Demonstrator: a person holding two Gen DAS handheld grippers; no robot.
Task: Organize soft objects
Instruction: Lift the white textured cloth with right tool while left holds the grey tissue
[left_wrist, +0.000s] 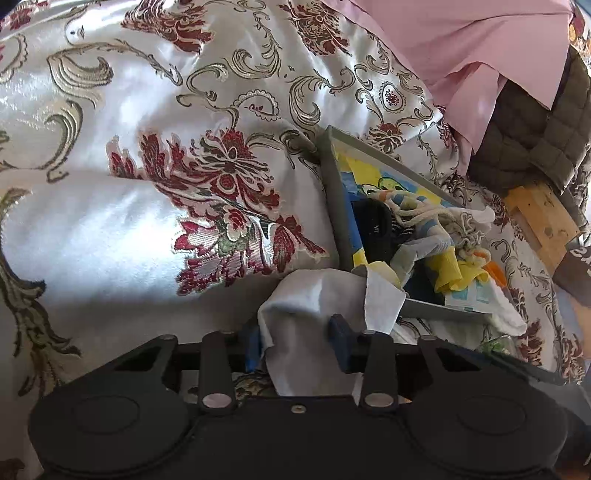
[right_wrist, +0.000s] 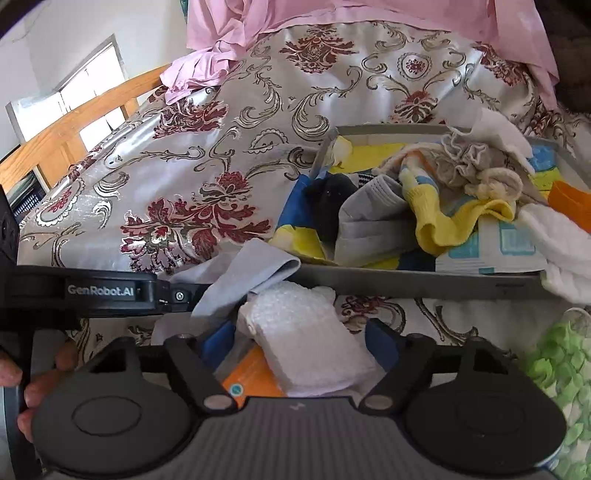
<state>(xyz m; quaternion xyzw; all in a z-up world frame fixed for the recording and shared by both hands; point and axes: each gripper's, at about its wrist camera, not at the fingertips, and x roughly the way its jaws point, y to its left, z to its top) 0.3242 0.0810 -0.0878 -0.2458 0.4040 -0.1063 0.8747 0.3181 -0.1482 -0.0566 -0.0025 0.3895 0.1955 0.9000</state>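
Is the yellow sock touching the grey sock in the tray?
Touching. In the right wrist view the yellow sock lies against the grey sock inside the grey tray; their edges overlap, with no gap showing between them.

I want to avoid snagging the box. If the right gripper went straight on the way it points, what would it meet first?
Probably the white bubbly pad lying between the right gripper fingers, then the near wall of the grey box; depth is unclear.

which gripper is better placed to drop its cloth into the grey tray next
Left, probably: the left gripper has the white cloth already draped onto the grey tray corner. The right's textured pad lies short of it.
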